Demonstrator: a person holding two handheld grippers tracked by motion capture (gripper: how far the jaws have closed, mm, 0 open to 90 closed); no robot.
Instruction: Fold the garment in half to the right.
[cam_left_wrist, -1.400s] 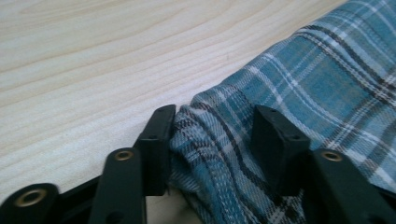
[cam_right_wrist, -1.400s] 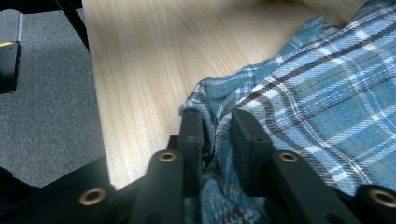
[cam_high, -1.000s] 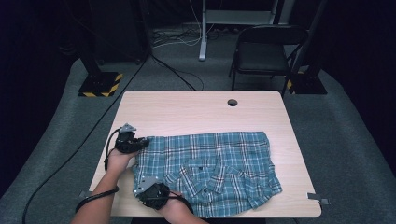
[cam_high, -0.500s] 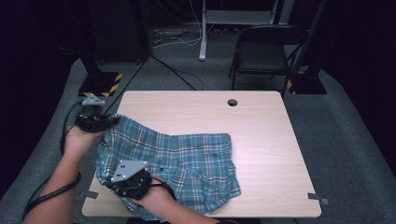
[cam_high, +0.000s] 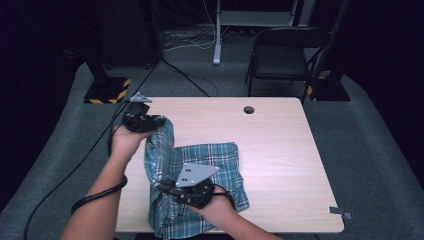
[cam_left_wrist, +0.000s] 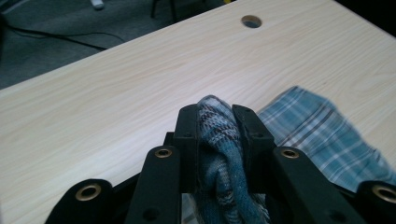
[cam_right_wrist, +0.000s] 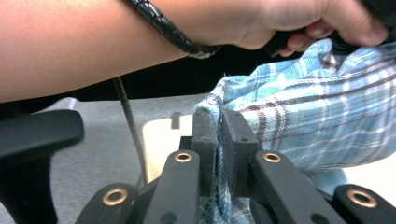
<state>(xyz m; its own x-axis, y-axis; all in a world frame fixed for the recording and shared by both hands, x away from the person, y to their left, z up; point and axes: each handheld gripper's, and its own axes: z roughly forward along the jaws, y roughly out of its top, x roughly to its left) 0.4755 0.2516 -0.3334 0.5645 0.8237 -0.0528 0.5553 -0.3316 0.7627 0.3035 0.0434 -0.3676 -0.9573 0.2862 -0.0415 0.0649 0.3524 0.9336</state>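
The plaid shirt (cam_high: 200, 170) is soft, light and limp, so it sags between its held points and drapes onto the left half of the table (cam_high: 280, 150). It handles best by bunched edges, as here: the left gripper (cam_high: 157, 121) pinches a thick fold, and the right gripper (cam_high: 167, 186) pinches a thin hem, both lifted above the tabletop.

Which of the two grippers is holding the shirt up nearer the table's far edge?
The left gripper: it pinches the plaid shirt near the table's far left corner, while the right gripper grips it by the near edge.
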